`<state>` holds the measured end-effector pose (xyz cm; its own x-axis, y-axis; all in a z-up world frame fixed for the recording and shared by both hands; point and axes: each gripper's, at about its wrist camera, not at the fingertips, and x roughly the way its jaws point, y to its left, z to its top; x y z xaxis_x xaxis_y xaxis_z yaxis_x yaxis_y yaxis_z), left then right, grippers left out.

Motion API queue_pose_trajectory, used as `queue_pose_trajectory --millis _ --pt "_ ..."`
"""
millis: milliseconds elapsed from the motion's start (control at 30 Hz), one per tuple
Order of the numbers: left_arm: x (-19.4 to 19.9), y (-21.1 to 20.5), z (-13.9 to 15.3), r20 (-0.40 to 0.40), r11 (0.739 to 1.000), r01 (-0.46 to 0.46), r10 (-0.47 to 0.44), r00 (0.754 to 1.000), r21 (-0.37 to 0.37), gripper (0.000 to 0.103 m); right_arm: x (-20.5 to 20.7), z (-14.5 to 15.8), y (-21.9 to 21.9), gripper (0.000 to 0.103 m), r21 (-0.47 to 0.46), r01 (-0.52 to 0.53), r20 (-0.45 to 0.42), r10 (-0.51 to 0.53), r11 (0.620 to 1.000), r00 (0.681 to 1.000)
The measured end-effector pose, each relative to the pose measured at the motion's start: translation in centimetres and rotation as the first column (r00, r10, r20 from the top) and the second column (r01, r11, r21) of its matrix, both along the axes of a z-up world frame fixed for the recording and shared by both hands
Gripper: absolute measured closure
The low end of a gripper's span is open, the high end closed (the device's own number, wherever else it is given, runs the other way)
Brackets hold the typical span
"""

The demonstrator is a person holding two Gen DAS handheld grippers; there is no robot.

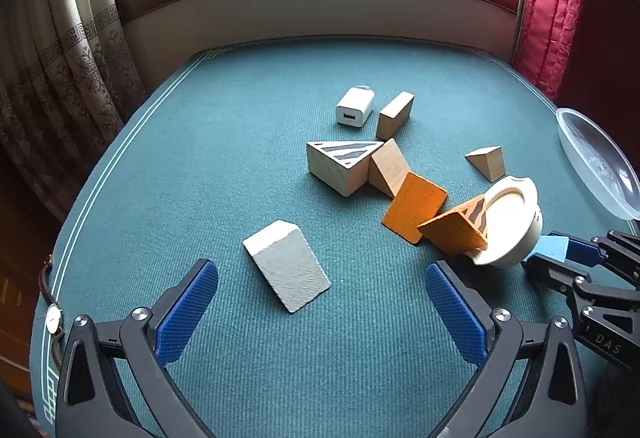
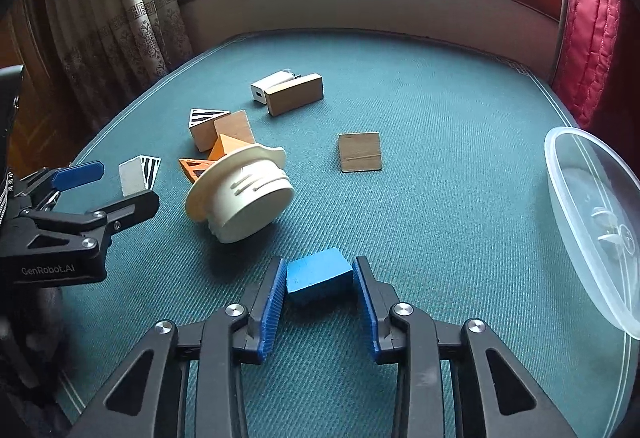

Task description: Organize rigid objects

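Under a window hung with patterned curtains, a green-clothed worktop is carrying scattered wooden blocks mid-surface, while the right tool is gripping a blue block near the front edge and the left tool is hovering wide open, empty.

The desk wears teal cloth. On it lie a white wedge block, a striped triangular block, a white USB charger, plain wooden blocks, orange wedges, a cream lid tipped on edge, and a clear plastic container at the right edge.
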<state>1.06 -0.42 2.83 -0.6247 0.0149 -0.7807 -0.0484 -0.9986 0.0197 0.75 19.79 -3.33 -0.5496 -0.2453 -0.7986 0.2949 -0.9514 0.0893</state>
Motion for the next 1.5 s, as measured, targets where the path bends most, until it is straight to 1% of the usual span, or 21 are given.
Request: queue_pose_trajectory --millis 167,333,367,400,467,500,533,567,600,633,667,700,867,1067,1233,1367,1500 --pt "-0.1 -1.0 -0.4 0.005 0.999 -0.038 0.039 0.999 -0.025 0.000 0.5 0.1 0.7 0.067 -0.013 0.007 0.006 -0.007 1.000 1.000" --pt "-0.8 -1.7 -1.1 0.025 0.996 -0.080 0.081 0.996 -0.029 0.001 0.9 0.2 1.2 0.067 -0.022 0.013 0.009 -0.012 1.000 1.000" --pt "-1.1 -1.9 -1.3 0.036 0.995 -0.094 0.095 0.995 -0.026 0.007 0.9 0.2 1.3 0.067 -0.024 0.014 0.009 -0.014 1.000 1.000" --pt "-1.5 -2.0 -1.6 0.055 0.994 -0.107 0.108 0.993 -0.021 0.010 0.9 0.3 1.3 0.067 -0.025 0.016 0.008 -0.016 1.000 1.000" --pt "-2.2 -2.4 -2.2 0.095 0.991 -0.134 0.133 0.987 0.010 0.027 0.9 0.4 1.3 0.067 -0.021 0.016 0.003 -0.016 1.000 1.000" --pt "-2.3 -2.7 -2.3 0.106 0.988 -0.149 0.144 0.984 0.040 0.027 1.0 0.4 1.3 0.067 -0.018 0.016 0.000 -0.016 1.000 1.000" --pt "-2.4 -2.9 -2.2 0.100 0.985 -0.166 0.160 0.982 0.052 0.031 1.0 0.5 1.2 0.067 -0.015 0.017 -0.002 -0.017 1.000 1.000" --pt "-2.5 -3.0 -2.2 0.100 0.983 -0.176 0.170 0.980 0.053 0.038 1.1 0.5 1.2 0.067 -0.016 0.017 -0.003 -0.017 1.000 1.000" --pt "-2.5 -3.0 -2.1 0.096 0.982 -0.182 0.176 0.980 0.056 0.042 1.1 0.5 1.2 0.067 -0.017 0.018 -0.002 -0.018 1.000 1.000" --pt "-2.5 -3.1 -2.1 0.093 0.981 -0.186 0.179 0.979 0.063 0.050 1.1 0.6 1.3 0.067 -0.021 0.020 -0.001 -0.020 1.000 1.000" --pt "-2.4 -3.2 -2.1 0.090 0.980 -0.187 0.180 0.980 0.069 0.063 1.1 0.7 1.4 0.067 -0.025 0.022 0.000 -0.022 0.999 1.000" --pt "-2.3 -3.3 -2.0 0.089 0.979 -0.186 0.179 0.980 0.077 0.064 1.2 0.7 1.5 0.067 -0.031 0.025 0.001 -0.025 0.999 1.000" --pt "-1.6 -3.9 -1.3 0.071 0.975 -0.181 0.173 0.982 0.128 0.069 1.2 1.5 2.4 0.067 -0.069 0.043 -0.007 -0.044 0.997 0.999" --pt "-0.7 -2.3 0.8 -0.019 0.985 -0.140 0.143 0.990 0.102 0.069 1.5 2.7 3.8 0.067 -0.096 0.078 -0.032 -0.081 0.992 0.996" --pt "-0.2 -1.2 2.6 -0.064 0.989 -0.107 0.114 0.991 0.099 0.069 1.5 3.6 5.3 0.067 -0.115 0.114 -0.052 -0.121 0.987 0.991" --pt "-0.1 0.0 4.0 -0.100 0.992 -0.079 0.089 0.991 0.095 0.069 1.5 4.9 7.5 0.067 -0.129 0.168 -0.089 -0.180 0.977 0.980" --pt "-0.1 1.7 5.2 -0.130 0.995 -0.037 0.048 0.990 0.089 0.069 1.6 6.2 10.5 0.067 -0.143 0.247 -0.127 -0.266 0.958 0.956"
